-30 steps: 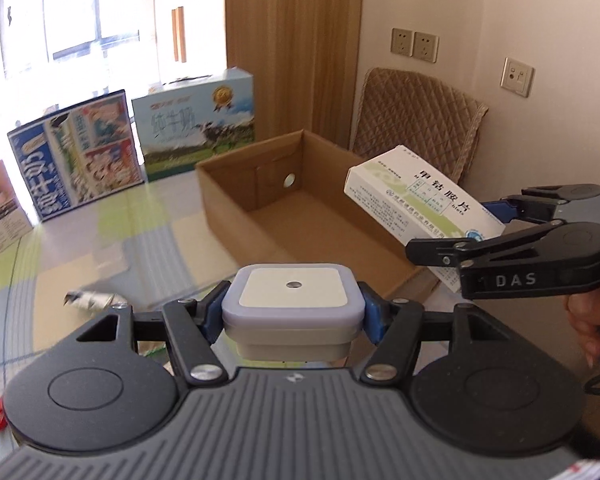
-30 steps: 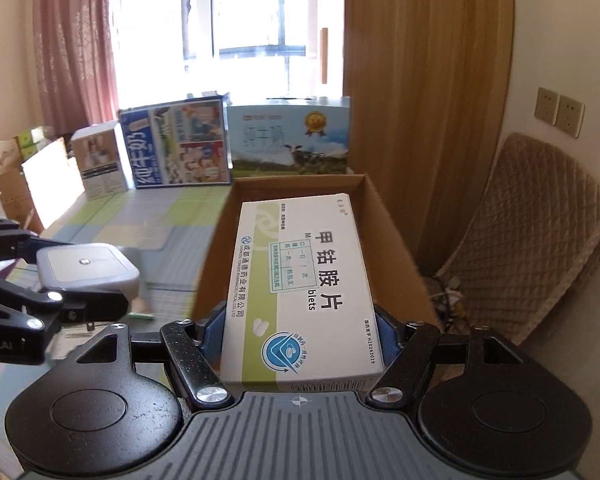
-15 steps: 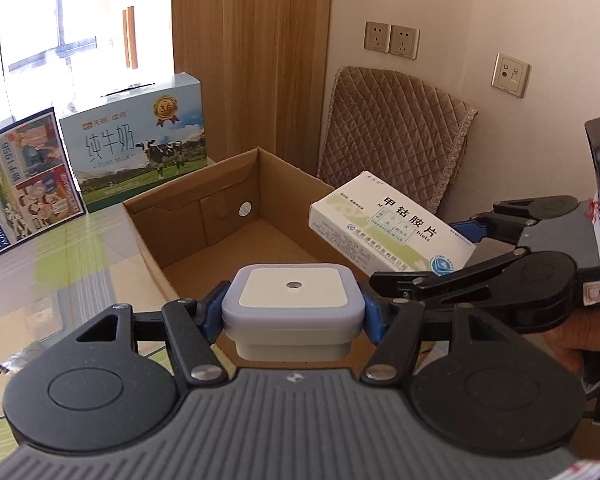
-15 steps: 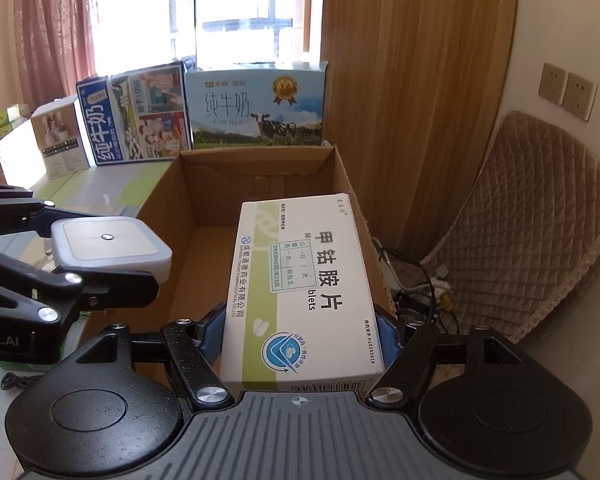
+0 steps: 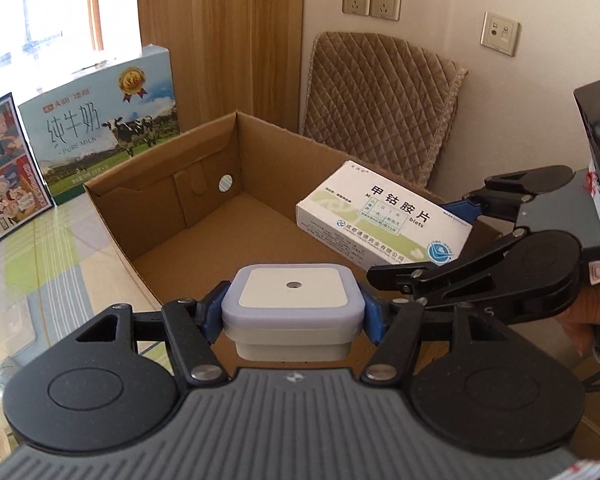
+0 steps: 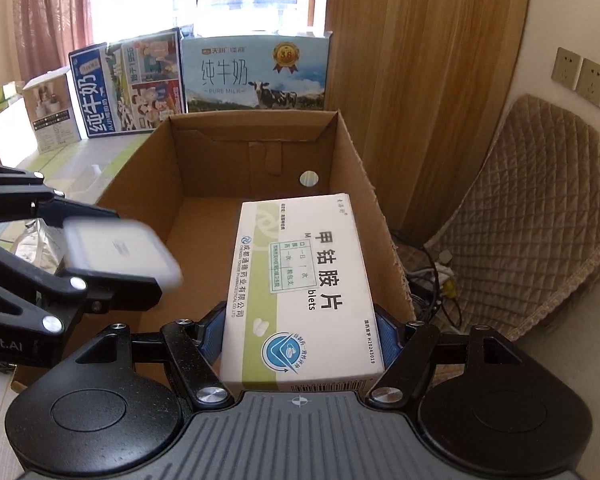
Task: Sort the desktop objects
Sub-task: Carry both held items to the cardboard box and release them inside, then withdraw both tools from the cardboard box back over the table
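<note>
My left gripper (image 5: 292, 312) is shut on a small square white night light (image 5: 292, 300) with a pale lilac rim, held over the near left rim of an open cardboard box (image 5: 204, 184). My right gripper (image 6: 300, 332) is shut on a white and green medicine box (image 6: 300, 280), held above the right half of the same cardboard box (image 6: 252, 152). In the left wrist view the medicine box (image 5: 384, 220) hangs to the right over the carton. In the right wrist view the night light (image 6: 116, 252) appears blurred at the left. The carton's inside looks bare.
Two milk cartons (image 6: 256, 72) (image 6: 128, 88) stand behind the cardboard box, with a smaller white box (image 6: 52, 112) further left. A quilted brown cushion (image 5: 384, 100) leans on the wall at the right, above cables on the floor. A crumpled foil wrapper (image 6: 36, 248) lies on the table.
Both grippers have moved forward and down toward the cardboard box, which now looms larger in both views. Each still holds its object, and the two hands are closer together.
</note>
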`<act>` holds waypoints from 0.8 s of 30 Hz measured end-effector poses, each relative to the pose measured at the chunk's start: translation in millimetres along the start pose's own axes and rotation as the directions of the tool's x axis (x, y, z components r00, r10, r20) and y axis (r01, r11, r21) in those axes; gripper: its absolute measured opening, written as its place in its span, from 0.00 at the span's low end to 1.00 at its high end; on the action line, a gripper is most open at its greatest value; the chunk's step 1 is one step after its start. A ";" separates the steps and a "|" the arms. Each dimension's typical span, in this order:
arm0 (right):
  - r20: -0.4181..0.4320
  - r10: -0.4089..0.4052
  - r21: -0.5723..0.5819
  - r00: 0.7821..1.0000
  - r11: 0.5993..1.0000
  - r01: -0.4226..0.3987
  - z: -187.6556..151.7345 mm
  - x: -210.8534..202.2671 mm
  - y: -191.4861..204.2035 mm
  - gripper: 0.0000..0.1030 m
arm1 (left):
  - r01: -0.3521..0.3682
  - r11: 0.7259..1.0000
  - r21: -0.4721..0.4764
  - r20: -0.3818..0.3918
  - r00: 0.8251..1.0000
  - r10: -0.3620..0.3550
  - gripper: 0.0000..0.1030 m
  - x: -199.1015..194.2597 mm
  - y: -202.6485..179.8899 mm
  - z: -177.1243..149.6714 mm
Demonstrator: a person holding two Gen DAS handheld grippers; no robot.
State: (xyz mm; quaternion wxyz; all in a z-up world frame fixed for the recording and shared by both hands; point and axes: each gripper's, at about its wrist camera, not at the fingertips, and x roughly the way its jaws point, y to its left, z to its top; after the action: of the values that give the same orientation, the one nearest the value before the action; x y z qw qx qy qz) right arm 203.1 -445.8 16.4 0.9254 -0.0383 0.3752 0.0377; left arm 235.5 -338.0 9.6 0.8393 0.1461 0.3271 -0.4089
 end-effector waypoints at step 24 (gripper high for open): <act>0.062 0.042 0.081 0.997 0.996 -0.047 0.9 -29.8 7.1 0.83 | -0.151 0.980 -0.129 0.098 0.982 0.164 0.69 -108.9 19.2 -35.2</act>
State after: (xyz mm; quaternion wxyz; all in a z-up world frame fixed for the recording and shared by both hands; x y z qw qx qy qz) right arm 181.7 -439.9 37.5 0.9360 0.0092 0.3490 0.0440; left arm 186.2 -243.7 55.9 0.8928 0.0980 0.2928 -0.3280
